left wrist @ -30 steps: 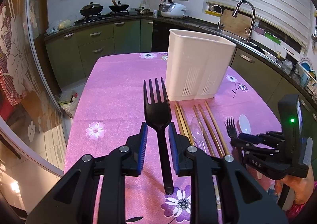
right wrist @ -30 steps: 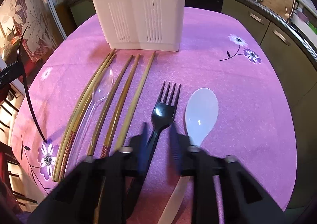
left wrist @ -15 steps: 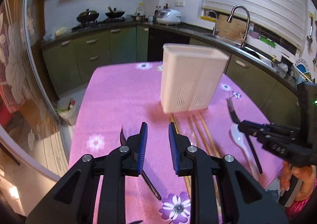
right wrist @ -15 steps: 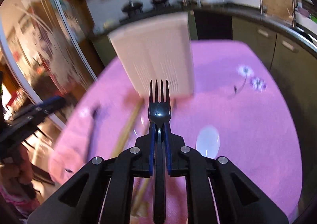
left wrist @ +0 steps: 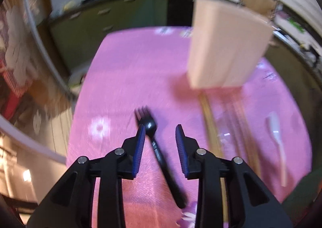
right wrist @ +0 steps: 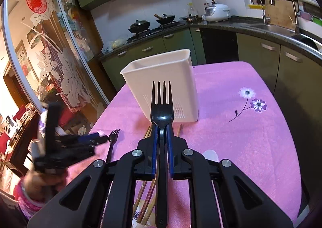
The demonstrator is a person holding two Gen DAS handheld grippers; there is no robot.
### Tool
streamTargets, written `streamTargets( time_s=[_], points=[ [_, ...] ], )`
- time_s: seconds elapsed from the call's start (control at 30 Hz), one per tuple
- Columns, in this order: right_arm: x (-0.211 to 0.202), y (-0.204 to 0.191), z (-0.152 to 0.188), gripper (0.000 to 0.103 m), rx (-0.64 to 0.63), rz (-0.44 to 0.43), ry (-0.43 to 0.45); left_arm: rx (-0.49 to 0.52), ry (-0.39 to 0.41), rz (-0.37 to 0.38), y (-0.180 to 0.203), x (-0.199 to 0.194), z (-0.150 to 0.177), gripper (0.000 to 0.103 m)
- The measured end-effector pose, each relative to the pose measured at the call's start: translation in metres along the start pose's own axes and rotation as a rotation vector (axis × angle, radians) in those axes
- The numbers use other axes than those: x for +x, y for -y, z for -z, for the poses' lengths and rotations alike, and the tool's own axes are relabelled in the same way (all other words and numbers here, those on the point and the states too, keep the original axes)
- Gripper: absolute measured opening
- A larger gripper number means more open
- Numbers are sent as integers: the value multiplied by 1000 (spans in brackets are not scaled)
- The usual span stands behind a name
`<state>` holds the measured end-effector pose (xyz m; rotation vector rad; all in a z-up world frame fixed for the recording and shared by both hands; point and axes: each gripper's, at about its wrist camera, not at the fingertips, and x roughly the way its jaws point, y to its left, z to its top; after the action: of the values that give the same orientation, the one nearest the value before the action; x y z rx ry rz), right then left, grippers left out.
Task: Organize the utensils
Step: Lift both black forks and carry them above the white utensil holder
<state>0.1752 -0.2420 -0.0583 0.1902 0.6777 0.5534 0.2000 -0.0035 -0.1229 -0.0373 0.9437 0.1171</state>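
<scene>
My right gripper (right wrist: pixel 161 127) is shut on a black plastic fork (right wrist: pixel 162 105) and holds it raised, tines pointing at the white utensil holder (right wrist: pixel 161 85) standing on the pink table. My left gripper (left wrist: pixel 159 133) is open and empty, hovering over a second black fork (left wrist: pixel 159 151) that lies on the cloth between its fingers. That fork (right wrist: pixel 112 141) and the left gripper (right wrist: pixel 104 139) also show in the right wrist view. Wooden chopsticks (left wrist: pixel 210 125) and a white spoon (left wrist: pixel 276 137) lie right of the fork, below the holder (left wrist: pixel 225 46).
The pink flowered tablecloth (right wrist: pixel 251 137) covers the table. Green kitchen cabinets (right wrist: pixel 153 46), a stove with pans and a sink with a tap (right wrist: pixel 281 2) run behind it. A glass sliding door (right wrist: pixel 50 56) stands at the left.
My right gripper closed on a fork from the table and lifted it toward the holder. My left gripper let its fork drop onto the cloth and opened wider above it.
</scene>
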Motion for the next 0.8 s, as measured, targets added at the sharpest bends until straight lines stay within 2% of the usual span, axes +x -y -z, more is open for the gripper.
streamTargets(
  time_s=[0.13, 0.37, 0.43, 0.47, 0.53, 0.63, 0.8],
  points=[
    [1, 2, 3, 10, -4, 3, 1, -42, -43, -77, -7, 26, 6, 40],
    [-1, 5, 2, 10, 3, -8, 8, -77, -60, -76, -8, 43, 2, 40],
    [-2, 6, 1, 10, 5, -10, 7, -86, -61, -50, -9, 43, -1, 30],
    [-2, 7, 1, 10, 5, -11, 7, -85, -58, -47, -9, 43, -2, 20],
    [-4, 7, 1, 10, 6, -10, 11, -92, -49, -9, -11, 41, 0, 20],
    [-6, 8, 0, 10, 8, -10, 17, -68, -14, 6, -8, 32, 1, 20],
    [-10, 6, -2, 10, 7, -16, 30, -31, 93, 69, -1, -18, -9, 18]
  ],
)
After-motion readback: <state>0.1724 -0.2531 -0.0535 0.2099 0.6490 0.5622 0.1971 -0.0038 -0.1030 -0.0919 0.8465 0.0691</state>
